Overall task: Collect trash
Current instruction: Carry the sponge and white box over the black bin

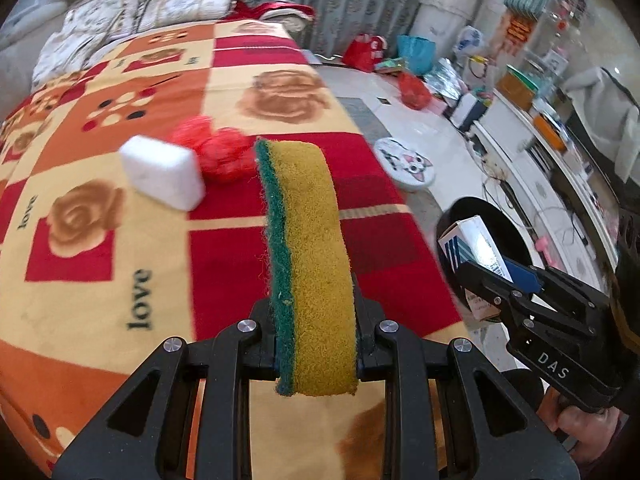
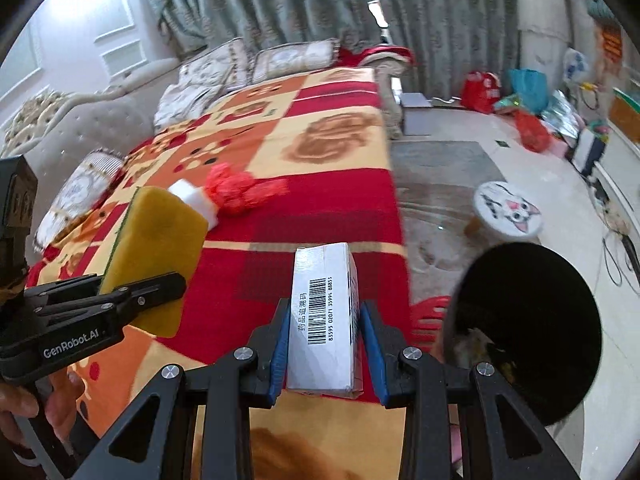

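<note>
Here the left gripper (image 1: 316,344) has its fingers (image 1: 366,344) closed narrow on a yellow sponge with a green scouring face (image 1: 308,248), which stands on edge between them and juts well forward. The sponge's rear end is cut off by the finger mounts, so how deep it sits cannot be told. Beyond its tip, on the bed's patterned blanket (image 1: 132,264), lie a white foam block (image 1: 162,172) and a red net bundle (image 1: 222,156), touching each other and both blurred; the sponge hides the bundle's right edge.

The right gripper (image 2: 324,344) pinches a small white carton (image 2: 322,316) between blue-padded fingers (image 2: 280,344), barcode face up (its far side is out of sight). To the right of these fingers stands a black bin (image 2: 532,320); its inside is dark, with only some indistinct scraps near the rim. Left of the fingers the other gripper shows side-on with the sponge, and part of the hand (image 2: 24,408) holding it is cropped by the picture's edge.

In the left wrist view the carton overlaps the bin's mouth, though whether it is over the opening or merely in front cannot be judged.
</note>
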Demonstrator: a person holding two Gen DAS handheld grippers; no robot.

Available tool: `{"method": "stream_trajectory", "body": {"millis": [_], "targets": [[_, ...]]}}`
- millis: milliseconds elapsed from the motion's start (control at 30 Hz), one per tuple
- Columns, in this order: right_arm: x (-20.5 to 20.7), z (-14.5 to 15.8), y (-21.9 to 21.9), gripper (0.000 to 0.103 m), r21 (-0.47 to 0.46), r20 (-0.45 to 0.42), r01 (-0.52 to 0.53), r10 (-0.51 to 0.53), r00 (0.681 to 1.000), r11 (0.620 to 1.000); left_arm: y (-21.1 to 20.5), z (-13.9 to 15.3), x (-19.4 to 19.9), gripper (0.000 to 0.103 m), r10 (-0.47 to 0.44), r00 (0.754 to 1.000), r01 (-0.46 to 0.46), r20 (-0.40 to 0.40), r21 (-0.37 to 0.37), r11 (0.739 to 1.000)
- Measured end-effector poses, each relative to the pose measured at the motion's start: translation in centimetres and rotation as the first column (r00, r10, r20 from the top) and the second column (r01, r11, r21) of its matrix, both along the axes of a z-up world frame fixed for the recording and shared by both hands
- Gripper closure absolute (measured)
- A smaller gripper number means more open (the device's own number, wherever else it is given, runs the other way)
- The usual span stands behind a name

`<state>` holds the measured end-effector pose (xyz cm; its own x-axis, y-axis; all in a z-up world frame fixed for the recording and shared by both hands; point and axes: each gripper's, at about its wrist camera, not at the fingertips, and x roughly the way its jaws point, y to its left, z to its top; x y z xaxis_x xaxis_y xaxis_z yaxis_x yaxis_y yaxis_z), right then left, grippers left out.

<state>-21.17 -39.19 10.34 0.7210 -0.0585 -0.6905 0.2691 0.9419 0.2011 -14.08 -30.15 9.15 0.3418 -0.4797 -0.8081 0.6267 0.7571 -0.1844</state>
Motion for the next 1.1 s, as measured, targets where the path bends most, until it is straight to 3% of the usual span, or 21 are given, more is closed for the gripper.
{"method": "stream_trajectory", "body": {"millis": [600, 1100], "targets": [[-4.7, -1.0, -7.1, 0.07, 0.017, -0.022, 0.155, -0.155, 0.988, 0.988, -9.0, -0.2, -3.4, 0.081, -0.15, 0.989, 0.15, 0.013, 0.02, 0.988], [-7.0, -2.0, -11.7, 0.07, 0.051, -0.04, 0.252, -0.25, 0.967, 0.966, -14.5, -1.1, -4.5, 0.081, -0.233, 0.972, 0.233, -0.032, -0.004, 0.972]]}}
